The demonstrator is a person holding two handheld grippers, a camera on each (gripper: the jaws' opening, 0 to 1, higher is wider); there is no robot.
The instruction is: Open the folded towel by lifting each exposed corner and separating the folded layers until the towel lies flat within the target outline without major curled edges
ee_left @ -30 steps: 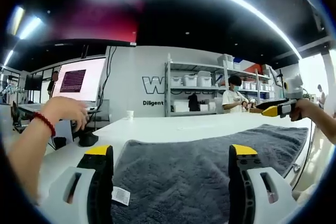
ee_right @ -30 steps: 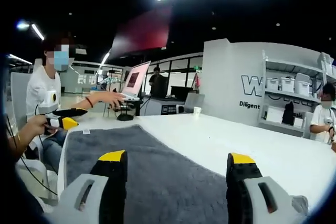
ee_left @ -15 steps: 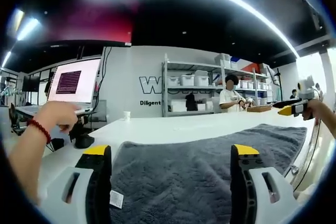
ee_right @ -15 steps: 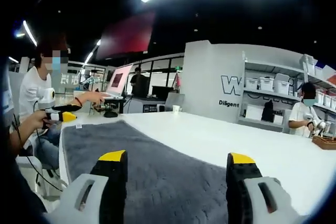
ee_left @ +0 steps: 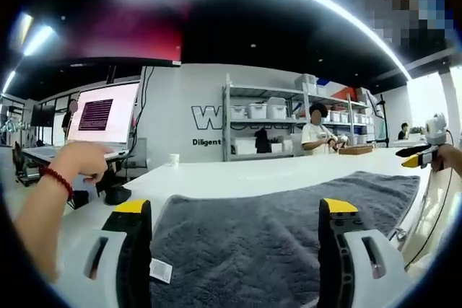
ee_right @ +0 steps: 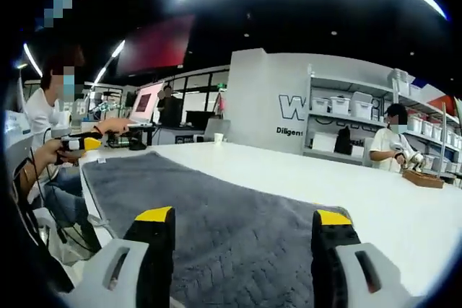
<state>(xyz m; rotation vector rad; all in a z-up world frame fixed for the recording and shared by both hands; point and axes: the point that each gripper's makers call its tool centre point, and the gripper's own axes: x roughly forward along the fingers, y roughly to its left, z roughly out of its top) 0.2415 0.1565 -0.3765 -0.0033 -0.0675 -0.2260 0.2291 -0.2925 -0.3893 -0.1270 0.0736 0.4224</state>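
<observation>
A dark grey towel lies spread on the white table, with a white label at its near left edge. My left gripper hovers low over the near edge, jaws wide open and nothing between them. At the towel's far right end the right gripper is held in a hand. In the right gripper view the towel runs away to the left. My right gripper stands open above its near end. The left gripper is small at the towel's far left corner.
A hand with a red bracelet reaches in at the left, near a black stand and a lit screen. A paper cup stands far back on the table. A person works at shelves; a wooden tray lies nearby.
The two grippers have drawn further apart along the towel: each looks smaller and nearer the edge of the other's view. The towel now stretches out longer and flatter.
</observation>
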